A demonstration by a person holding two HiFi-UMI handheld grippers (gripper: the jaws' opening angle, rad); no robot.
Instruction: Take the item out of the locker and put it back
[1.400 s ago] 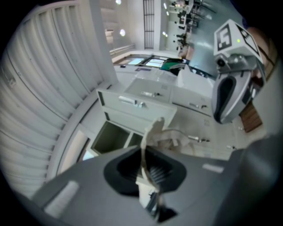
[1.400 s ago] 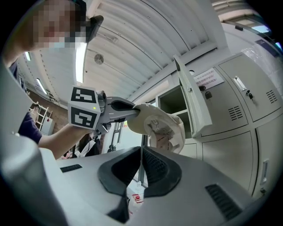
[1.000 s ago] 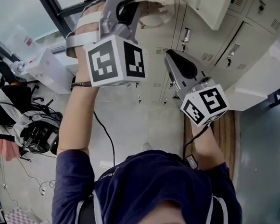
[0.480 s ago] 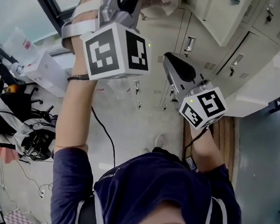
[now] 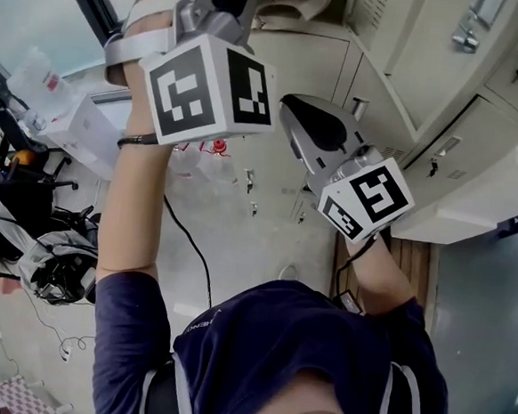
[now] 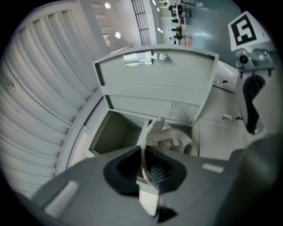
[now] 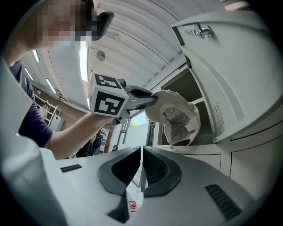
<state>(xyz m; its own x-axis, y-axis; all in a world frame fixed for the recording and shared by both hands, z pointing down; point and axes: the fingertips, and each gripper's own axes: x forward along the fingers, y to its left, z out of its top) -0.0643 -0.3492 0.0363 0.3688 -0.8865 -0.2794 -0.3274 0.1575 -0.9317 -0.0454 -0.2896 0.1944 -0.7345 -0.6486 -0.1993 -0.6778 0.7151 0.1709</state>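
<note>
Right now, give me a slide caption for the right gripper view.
Left hand-held gripper holds a cream hat at the open locker; right hand-held gripper shut, empty.

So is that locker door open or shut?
Open. The pale grey metal locker door stands swung away, and the dark compartment shows behind the cream fabric hat pinched in the left gripper.

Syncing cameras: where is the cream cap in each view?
Head view: cream cap at the top edge, just right of centre.
Left gripper view: cap below centre, its edge pinched by the left hand-held gripper.
Right gripper view: cap right of centre, before the open compartment.
Shared landmark: open locker door.
</note>
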